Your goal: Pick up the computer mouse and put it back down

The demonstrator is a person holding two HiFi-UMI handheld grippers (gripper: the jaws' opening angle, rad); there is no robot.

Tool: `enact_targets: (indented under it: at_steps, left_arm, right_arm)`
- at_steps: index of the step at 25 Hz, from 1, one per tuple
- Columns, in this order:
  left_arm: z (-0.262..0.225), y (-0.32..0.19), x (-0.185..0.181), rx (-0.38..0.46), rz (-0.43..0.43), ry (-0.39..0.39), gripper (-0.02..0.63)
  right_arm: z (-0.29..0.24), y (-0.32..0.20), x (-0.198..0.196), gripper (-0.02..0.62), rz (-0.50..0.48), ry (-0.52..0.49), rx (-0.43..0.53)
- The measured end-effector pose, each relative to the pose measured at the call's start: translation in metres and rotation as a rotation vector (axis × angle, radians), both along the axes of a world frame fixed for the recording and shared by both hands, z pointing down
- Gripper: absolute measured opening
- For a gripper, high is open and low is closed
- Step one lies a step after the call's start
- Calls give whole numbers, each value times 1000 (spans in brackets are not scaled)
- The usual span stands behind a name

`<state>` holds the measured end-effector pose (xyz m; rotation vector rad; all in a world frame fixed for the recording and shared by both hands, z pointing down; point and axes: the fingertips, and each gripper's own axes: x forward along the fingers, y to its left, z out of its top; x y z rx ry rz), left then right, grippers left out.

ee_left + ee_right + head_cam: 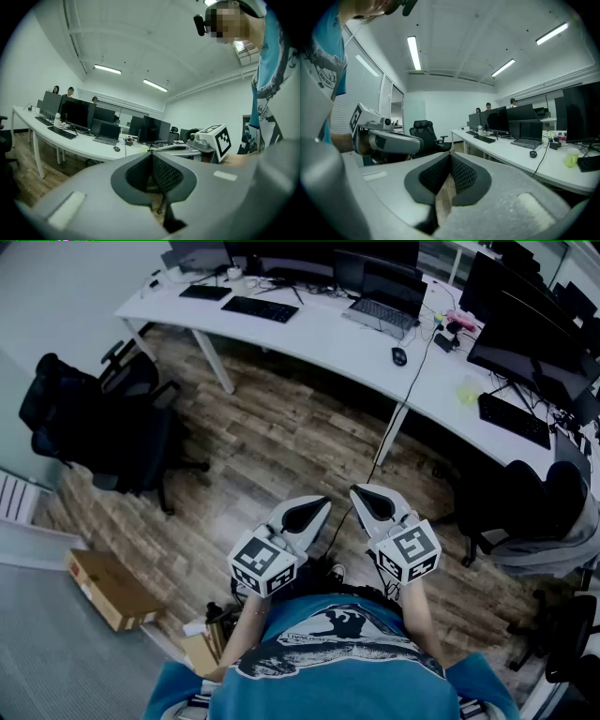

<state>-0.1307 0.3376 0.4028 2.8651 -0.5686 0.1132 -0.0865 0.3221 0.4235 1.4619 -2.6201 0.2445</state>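
Observation:
The dark computer mouse [399, 356] lies on the long white desk [319, 334], just right of an open laptop [380, 310]. It also shows small and far off as the mouse [116, 149] in the left gripper view and the mouse [533, 154] in the right gripper view. Both grippers are held side by side close to my body, over the wooden floor and well short of the desk. My left gripper [323, 503] is shut with nothing in it. My right gripper [355, 491] is shut and empty too. Their tips nearly touch each other.
A black office chair [103, 423] stands at the left and another chair [525, 507] at the right by the desk. A cardboard box [108, 589] lies on the floor at lower left. A cable [398, 413] hangs from the desk. Keyboards and monitors crowd the desktop.

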Motion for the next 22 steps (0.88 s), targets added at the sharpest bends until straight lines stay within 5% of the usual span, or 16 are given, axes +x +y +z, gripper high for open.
enact_targets:
  at_steps: [22]
  left_arm:
    - [10, -16, 33, -28, 56, -40, 12]
  right_arm:
    - [7, -16, 32, 3, 55, -56, 6]
